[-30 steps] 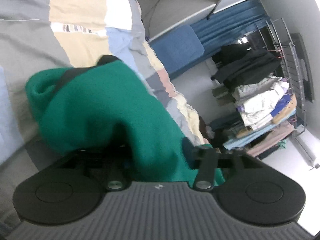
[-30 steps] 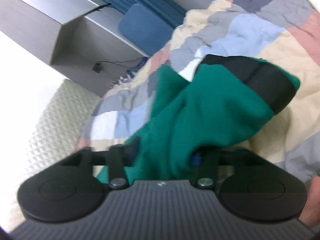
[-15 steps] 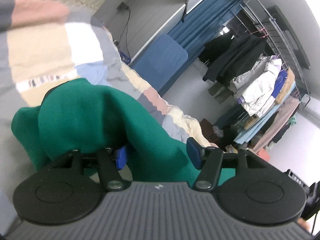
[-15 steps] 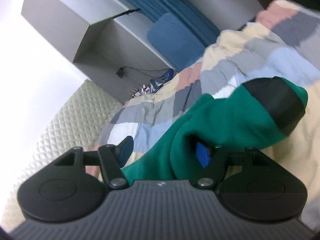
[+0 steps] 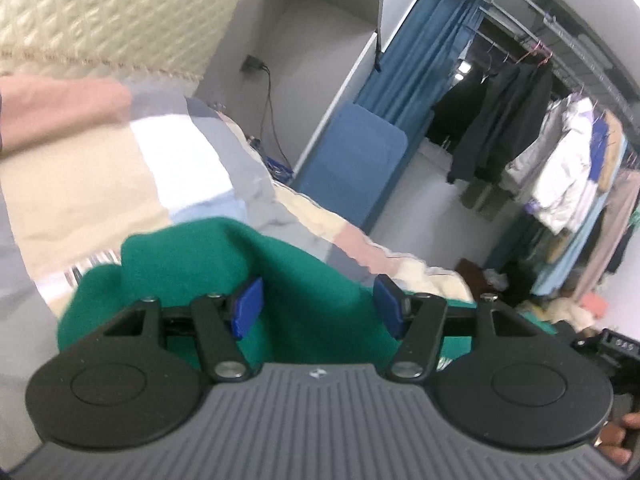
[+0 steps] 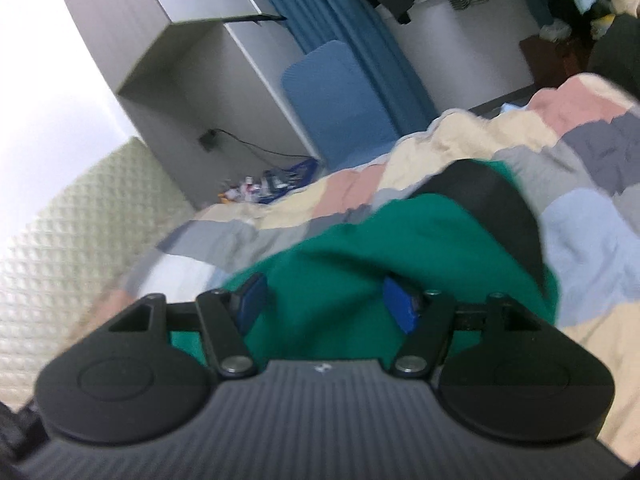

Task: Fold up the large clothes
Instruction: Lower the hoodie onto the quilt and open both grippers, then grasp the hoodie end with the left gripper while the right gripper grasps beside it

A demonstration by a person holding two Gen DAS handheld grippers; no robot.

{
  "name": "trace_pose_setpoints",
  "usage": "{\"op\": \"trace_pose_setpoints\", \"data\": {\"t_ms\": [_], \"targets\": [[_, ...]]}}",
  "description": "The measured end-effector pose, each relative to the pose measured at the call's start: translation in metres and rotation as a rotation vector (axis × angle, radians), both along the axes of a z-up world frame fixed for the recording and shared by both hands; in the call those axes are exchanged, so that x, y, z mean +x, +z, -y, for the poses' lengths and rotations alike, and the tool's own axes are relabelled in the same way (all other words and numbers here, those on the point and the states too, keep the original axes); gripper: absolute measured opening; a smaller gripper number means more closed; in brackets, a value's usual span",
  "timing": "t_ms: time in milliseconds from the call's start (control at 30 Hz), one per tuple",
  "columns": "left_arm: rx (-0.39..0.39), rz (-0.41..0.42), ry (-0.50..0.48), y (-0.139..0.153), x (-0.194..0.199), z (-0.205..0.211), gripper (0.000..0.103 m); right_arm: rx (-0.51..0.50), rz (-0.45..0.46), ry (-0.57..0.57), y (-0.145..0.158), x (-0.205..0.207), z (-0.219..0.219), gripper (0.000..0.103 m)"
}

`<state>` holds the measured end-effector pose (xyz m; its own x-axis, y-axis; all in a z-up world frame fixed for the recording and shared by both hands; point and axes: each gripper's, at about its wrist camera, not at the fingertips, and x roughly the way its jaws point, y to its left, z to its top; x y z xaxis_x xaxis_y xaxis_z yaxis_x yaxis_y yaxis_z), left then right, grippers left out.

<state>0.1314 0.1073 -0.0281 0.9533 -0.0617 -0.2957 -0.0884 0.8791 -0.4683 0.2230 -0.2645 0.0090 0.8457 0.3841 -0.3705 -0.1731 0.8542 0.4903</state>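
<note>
Two hand-held grippers hover with jaws parted, released: the left hand-held gripper (image 5: pixel 316 304) and right hand-held gripper (image 6: pixel 326 302) each look over the bunched green garment (image 6: pixel 384 248), low-centre of frame, on the patchwork bed (image 6: pixel 580 220).

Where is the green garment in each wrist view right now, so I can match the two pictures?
Left wrist: green garment low centre, bunched on the patchwork quilt, just beyond the tool's blue pads.
Right wrist: green garment centre, its black band at upper right.
Shared landmark: the blue padded board leaning by the blue curtain.
</note>
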Motion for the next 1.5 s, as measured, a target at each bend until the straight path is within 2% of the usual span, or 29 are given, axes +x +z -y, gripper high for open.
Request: {"op": "trace_pose_setpoints", "data": {"t_ms": [133, 200, 267, 400, 467, 567, 767, 867, 933, 1033, 1167, 1233, 1367, 1500], "targets": [[0.069, -0.026, 0.017, -0.014, 0.034, -0.002, 0.066, -0.085, -0.018, 0.012, -0.018, 0.025, -0.002, 0.066], [0.077, -0.038, 0.025, -0.023, 0.052, -0.007, 0.068, -0.119, -0.036, 0.014, -0.032, 0.037, -0.003, 0.066], [0.086, -0.066, 0.024, -0.034, 0.072, -0.008, 0.069, -0.134, -0.063, 0.012, -0.045, 0.05, -0.005, 0.066], [0.161, -0.138, 0.0, -0.054, 0.116, -0.007, 0.069, -0.185, -0.102, 0.036, -0.067, 0.076, -0.014, 0.065], [0.125, -0.163, 0.002, -0.064, 0.13, -0.011, 0.069, -0.218, -0.124, 0.047, -0.074, 0.088, -0.019, 0.065], [0.155, -0.195, -0.005, -0.078, 0.148, -0.009, 0.069, -0.219, -0.146, 0.054, -0.081, 0.098, -0.023, 0.065], [0.12, -0.206, -0.003, -0.09, 0.162, -0.013, 0.069, -0.232, -0.141, 0.055, -0.085, 0.101, -0.028, 0.065], [0.116, -0.203, 0.011, -0.085, 0.153, -0.009, 0.07, -0.254, -0.126, 0.039, -0.079, 0.097, -0.033, 0.066], [0.111, -0.206, 0.017, -0.077, 0.145, -0.008, 0.071, -0.212, -0.126, 0.02, -0.075, 0.093, -0.031, 0.066], [0.031, -0.176, 0.009, -0.064, 0.124, -0.012, 0.073, -0.164, -0.131, -0.008, -0.064, 0.084, -0.029, 0.066], [-0.013, -0.164, 0.012, -0.052, 0.093, -0.013, 0.075, -0.188, -0.102, -0.012, -0.05, 0.063, -0.031, 0.066], [-0.06, -0.161, 0.01, -0.049, 0.072, -0.013, 0.078, -0.187, -0.092, -0.026, -0.043, 0.049, -0.031, 0.066], [-0.125, -0.173, -0.023, -0.049, 0.032, -0.011, 0.081, -0.093, -0.118, -0.015, -0.036, 0.022, -0.026, 0.067], [-0.248, -0.207, -0.061, -0.06, 0.006, -0.006, 0.085, -0.018, -0.151, -0.001, -0.036, -0.003, -0.029, 0.069]]}}
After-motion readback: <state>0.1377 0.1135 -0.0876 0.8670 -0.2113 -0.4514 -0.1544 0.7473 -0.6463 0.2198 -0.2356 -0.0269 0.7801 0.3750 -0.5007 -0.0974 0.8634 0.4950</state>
